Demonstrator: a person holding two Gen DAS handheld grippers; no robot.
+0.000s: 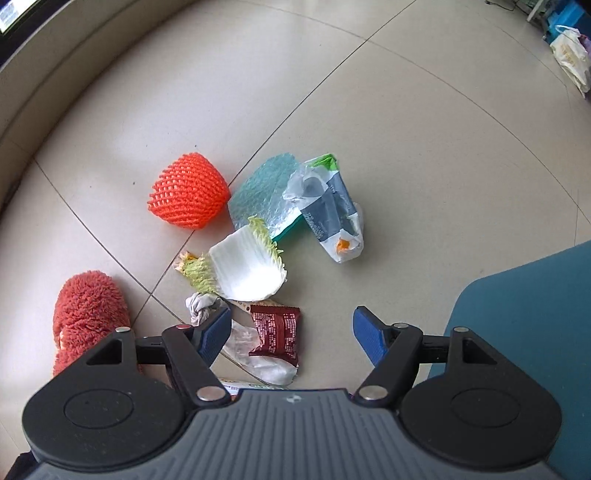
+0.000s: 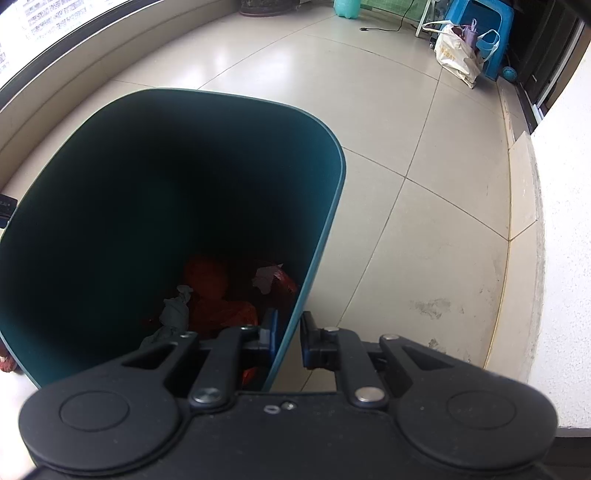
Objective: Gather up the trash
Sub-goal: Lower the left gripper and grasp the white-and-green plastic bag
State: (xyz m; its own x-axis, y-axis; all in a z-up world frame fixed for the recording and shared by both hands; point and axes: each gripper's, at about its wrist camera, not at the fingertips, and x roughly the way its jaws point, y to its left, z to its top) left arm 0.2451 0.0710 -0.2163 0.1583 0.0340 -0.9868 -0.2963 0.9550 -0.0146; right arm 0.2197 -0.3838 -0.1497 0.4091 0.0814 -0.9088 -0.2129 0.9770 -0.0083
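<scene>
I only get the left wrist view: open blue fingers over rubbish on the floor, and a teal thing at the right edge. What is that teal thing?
Observer: A teal bin; the right gripper is clamped on its wall.
Operator: Anything in it?
Observer: Yes, reddish-orange trash and a crumpled grey scrap lie at the bottom.
Operator: What lies beyond the bin?
Observer: Bare floor tiles, then a cream shopping bag beside a blue stool at the far wall.
</scene>
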